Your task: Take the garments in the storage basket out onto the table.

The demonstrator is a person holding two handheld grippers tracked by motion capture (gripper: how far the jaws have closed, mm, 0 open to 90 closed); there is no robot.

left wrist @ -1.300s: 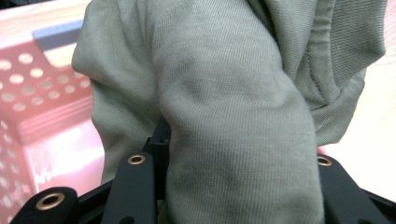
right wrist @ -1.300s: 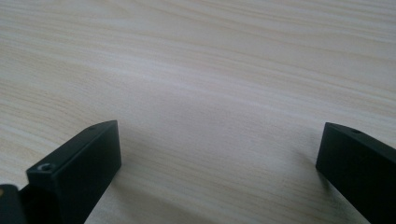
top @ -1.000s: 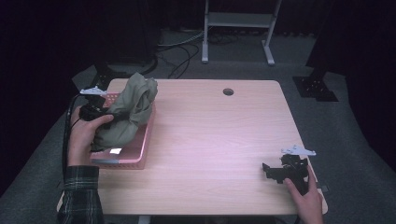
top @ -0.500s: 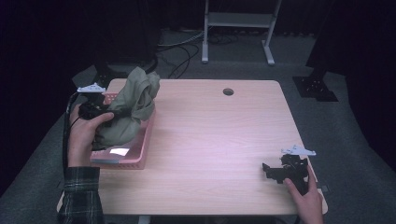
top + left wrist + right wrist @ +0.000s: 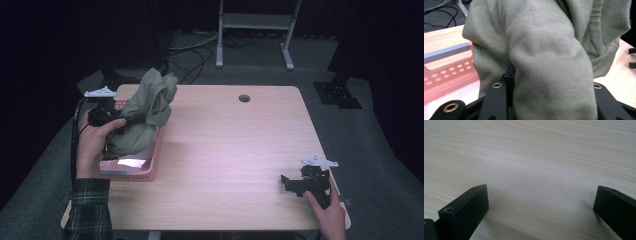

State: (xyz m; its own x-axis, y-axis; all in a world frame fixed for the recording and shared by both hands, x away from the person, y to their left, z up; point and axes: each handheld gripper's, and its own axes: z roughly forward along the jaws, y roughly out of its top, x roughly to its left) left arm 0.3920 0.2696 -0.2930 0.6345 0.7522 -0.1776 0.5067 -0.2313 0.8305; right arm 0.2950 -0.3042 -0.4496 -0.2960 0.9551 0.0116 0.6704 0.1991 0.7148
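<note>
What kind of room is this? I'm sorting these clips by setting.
Probably a lab or studio: a lit wooden table amid dark surroundings, loose cables on grey carpet, a metal stand behind.

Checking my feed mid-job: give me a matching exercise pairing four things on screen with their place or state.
Things:
1. olive-green garment
2. pink basket
3. left gripper
4. right gripper

Place or state:
A. jaws apart, low over bare wood at the table's near right corner
B. shut on bunched cloth
C. at the table's left edge, under the cloth
D. lifted in a bunch above the basket

Pairs: 1-D, 2-C, 3-B, 4-A
</note>
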